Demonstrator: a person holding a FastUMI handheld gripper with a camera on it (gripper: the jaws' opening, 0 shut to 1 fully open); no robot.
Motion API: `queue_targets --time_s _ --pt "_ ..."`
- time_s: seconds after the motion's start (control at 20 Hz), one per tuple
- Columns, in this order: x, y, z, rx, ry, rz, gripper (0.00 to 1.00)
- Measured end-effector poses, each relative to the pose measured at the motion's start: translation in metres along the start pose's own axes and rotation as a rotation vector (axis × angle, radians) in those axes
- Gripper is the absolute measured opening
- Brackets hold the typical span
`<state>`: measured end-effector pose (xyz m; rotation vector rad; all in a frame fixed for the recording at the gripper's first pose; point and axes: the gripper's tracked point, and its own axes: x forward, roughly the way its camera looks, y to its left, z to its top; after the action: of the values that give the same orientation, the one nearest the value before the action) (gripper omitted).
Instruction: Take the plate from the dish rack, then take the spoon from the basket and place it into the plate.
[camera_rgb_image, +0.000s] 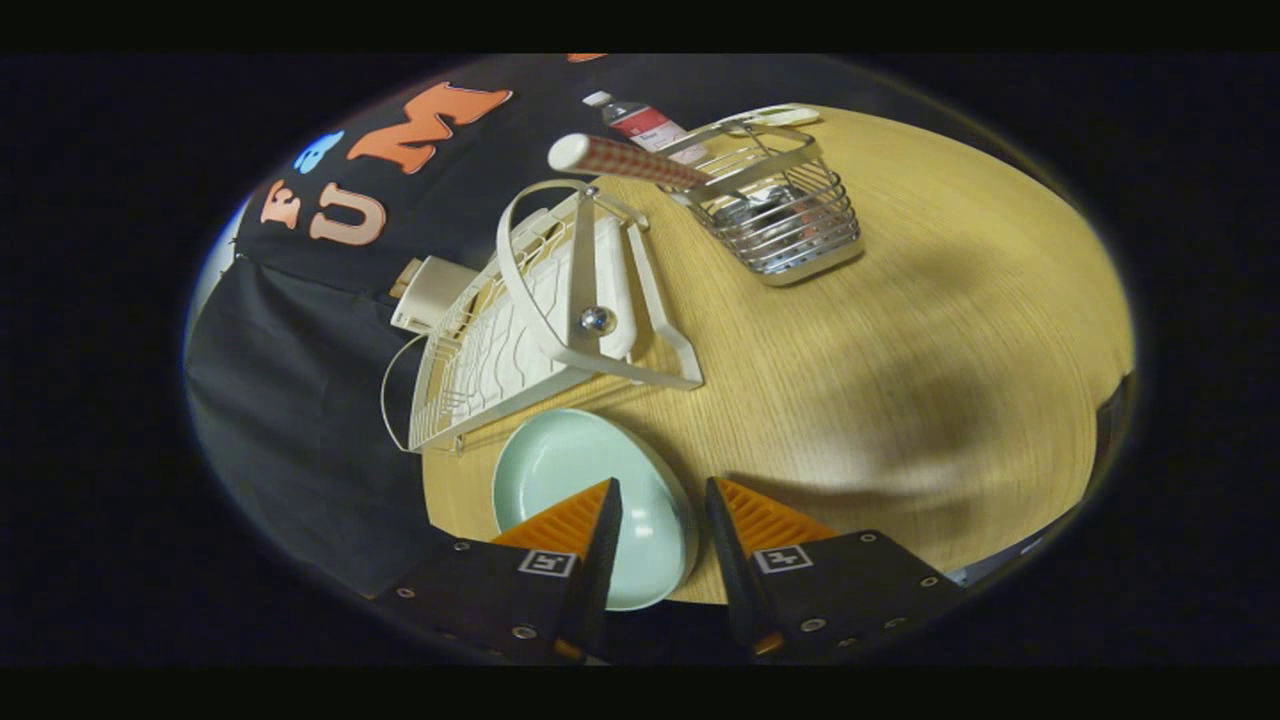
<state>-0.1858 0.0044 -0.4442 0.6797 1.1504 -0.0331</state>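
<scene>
Wood-grain table (900, 330), pale, set against the black cloth wall of the booth.

Item: plate (575, 470), pale green, lying flat on the table beside the foot of the dish rack, off the rack. Its rim passes between your fingers; one finger overlaps it, the other stands just past its edge.

Item: gripper (663, 520). Jaws stand partly apart, with a clear gap over the plate's rim. You cannot tell from this view whether either finger touches the plate; nothing looks pressed from both sides.

Item: dish rack (520, 310), white, just beyond the plate, slots bare.

Item: basket (785, 215), wire, well beyond the fingers, past the rack and to its right on the far part of the table.

Item: spoon (625, 160), standing tilted in the basket. Its checked handle sticks out over the basket's rim, leaning leftward toward the rack; the bowl end sits hidden down among the wires.

Item: bottle (640, 120), behind the basket by the wall.

Judgement: the spoon step looks next. Your reach runs forward and rightward past the rack, and the handle's long axis lies slanted across your line of approach, so you probably need to turn the jaws to straddle it.
</scene>
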Motion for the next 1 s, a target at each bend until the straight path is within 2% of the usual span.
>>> queue_targets --time_s 0.2,0.35,0.75,0.95,1.0 --pt "-0.013 0.001 0.029 -0.078 -0.102 -0.045 0.72" --pt "-0.026 -0.002 0.059 -0.194 -0.22 -0.119 0.79" --pt "-0.062 0.002 0.126 -0.437 -0.513 -0.289 0.8" --pt "-0.06 -0.005 0.146 -0.543 -0.574 -0.372 0.79" --pt "-0.06 -0.008 0.151 -0.57 -0.586 -0.393 0.76"
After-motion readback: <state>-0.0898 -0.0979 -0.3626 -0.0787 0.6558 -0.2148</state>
